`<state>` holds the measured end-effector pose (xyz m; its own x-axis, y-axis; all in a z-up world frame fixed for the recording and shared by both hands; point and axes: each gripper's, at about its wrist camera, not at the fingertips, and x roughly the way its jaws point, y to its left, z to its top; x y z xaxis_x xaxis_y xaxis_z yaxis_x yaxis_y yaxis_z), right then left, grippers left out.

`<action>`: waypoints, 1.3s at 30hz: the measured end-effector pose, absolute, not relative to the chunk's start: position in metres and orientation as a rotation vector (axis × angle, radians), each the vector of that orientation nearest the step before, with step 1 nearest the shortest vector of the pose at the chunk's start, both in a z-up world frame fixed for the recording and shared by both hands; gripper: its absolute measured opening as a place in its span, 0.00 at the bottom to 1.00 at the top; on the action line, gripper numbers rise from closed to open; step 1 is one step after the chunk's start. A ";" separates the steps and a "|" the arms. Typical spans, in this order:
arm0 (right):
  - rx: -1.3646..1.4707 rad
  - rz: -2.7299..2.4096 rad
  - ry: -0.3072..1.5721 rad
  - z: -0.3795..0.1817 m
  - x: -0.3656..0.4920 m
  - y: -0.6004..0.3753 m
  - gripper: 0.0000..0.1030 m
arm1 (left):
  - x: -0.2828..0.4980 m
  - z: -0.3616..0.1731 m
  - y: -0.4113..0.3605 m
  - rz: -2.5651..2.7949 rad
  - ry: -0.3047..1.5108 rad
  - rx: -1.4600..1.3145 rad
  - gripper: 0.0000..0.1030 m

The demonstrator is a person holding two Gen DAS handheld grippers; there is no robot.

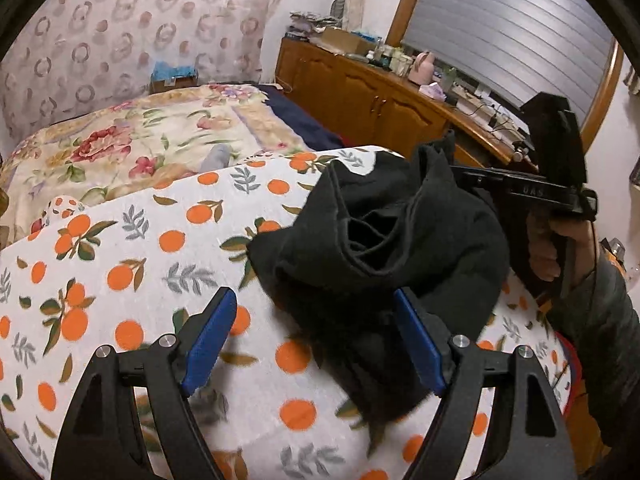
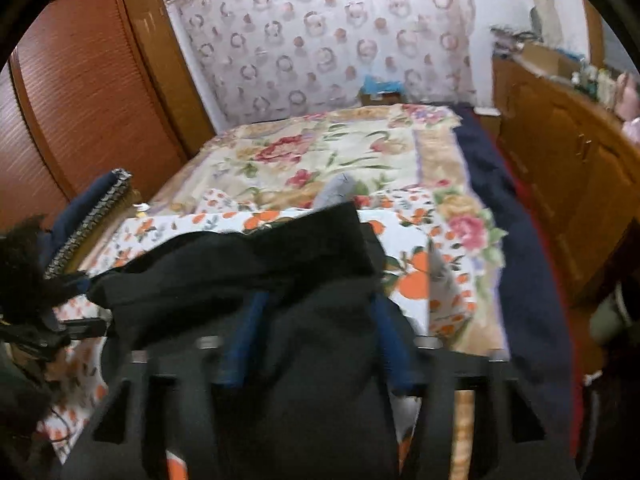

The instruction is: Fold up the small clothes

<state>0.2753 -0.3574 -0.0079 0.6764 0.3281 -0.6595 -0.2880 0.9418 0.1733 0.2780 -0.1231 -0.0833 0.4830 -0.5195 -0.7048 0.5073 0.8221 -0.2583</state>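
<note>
Left gripper (image 1: 314,340): blue-padded jaws spread wide, nothing between the pads. The right-hand pad lies against the near hem of the black, soft knitted garment (image 1: 376,240); the left one stands over bare sheet.

Right gripper (image 2: 316,340): the view is blurred. Its blue pads look some way apart with black cloth draped over and between them. I read this as a pinch on a fold of the garment, but I cannot tell for certain. From the left wrist view it reaches into the far upper edge of the cloth, a hand (image 1: 556,248) on its handle.

Garment sits bunched on the white cotton sheet printed with oranges and leaves (image 1: 120,264), one part lifted so a tubular opening gapes. Fabric looks thick, matte and limp.

Step in hand, as a judgement: spreading or arranging the piece before the first fold. Next move calls for the left gripper to take the near hem, then both to draw the cloth flat.

Farther off: floral quilt in cream and red (image 1: 132,140), then wooden sideboard with clutter (image 1: 380,96), and a patterned curtain (image 1: 120,32).
</note>
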 end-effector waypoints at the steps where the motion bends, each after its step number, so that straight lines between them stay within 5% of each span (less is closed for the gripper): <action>1: 0.051 0.363 0.757 -0.008 0.277 -0.356 0.12 | 0.280 -0.084 -0.123 -0.620 0.860 -0.013 0.78; 8: 0.064 0.213 0.722 -0.011 0.270 -0.374 0.10 | 0.309 -0.085 -0.109 -0.438 0.840 -0.030 0.78; 10: 0.042 0.219 0.726 -0.014 0.269 -0.369 0.21 | 0.310 -0.087 -0.107 -0.446 0.846 -0.041 0.78; 12: 0.040 0.196 0.723 -0.015 0.266 -0.368 0.43 | 0.308 -0.088 -0.108 -0.459 0.844 -0.037 0.78; 15: 0.039 0.200 0.720 -0.012 0.267 -0.366 0.58 | 0.307 -0.092 -0.112 -0.511 0.863 -0.060 0.78; 21: 0.018 0.220 0.755 -0.010 0.263 -0.366 0.65 | 0.307 -0.104 -0.125 -0.590 0.934 -0.093 0.59; 26: 0.033 0.213 0.782 -0.012 0.268 -0.371 0.67 | 0.306 -0.104 -0.131 -0.614 0.935 -0.090 0.56; 28: 0.046 0.206 0.796 -0.013 0.269 -0.372 0.67 | 0.307 -0.103 -0.132 -0.625 0.938 -0.092 0.53; 32: 0.059 0.208 0.807 -0.010 0.268 -0.368 0.67 | 0.305 -0.102 -0.138 -0.668 0.943 -0.073 0.22; 39: 0.078 0.269 0.795 -0.009 0.263 -0.366 0.22 | 0.286 -0.077 -0.137 -0.688 0.865 -0.066 0.15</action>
